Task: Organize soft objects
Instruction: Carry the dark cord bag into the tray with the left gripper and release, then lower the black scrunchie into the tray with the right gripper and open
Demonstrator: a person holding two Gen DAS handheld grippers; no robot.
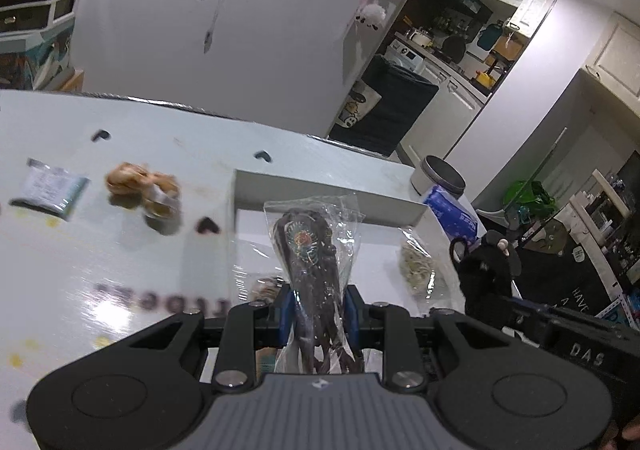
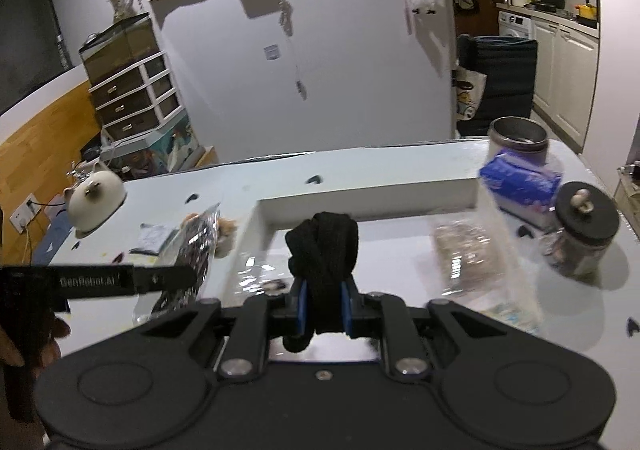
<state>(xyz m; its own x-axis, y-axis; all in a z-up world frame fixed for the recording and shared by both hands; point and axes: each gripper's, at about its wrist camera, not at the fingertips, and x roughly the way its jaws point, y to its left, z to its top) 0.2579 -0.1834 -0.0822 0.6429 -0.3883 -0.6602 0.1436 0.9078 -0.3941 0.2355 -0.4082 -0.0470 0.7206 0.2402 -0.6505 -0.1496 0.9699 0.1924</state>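
the left tongs [image 1: 316, 306] are pressed nearly together, their blue pads pinching a crinkly clear plastic bag [image 1: 316, 246] that holds something dark and stringy with a round patterned patch. the bag stands up and forward out of the pads, glossy and wrinkled. the right tongs [image 2: 322, 306] are likewise almost closed, clamped on a knotted bundle of soft black fabric [image 2: 322, 242], matte and woolly, its loops bulging above the pads.

ahead of and below both tongs lies a shallow white tray [image 2: 360, 198] with a raised rim on the glossy white tabletop [image 1: 100, 250]. to the right of the right tongs a clear bag of pale tangled strands [image 2: 468, 250] lies in the tray, blurred. beyond it stand a blue-and-white soft pack [image 2: 520, 182], a metal-rimmed cylindrical canister [image 2: 518, 138] and a glass jar with a black knobbed lid [image 2: 584, 222]. left of the left tongs, on the tabletop, sit a small tan plush figure [image 1: 140, 190] and a flat square sachet [image 1: 50, 190].
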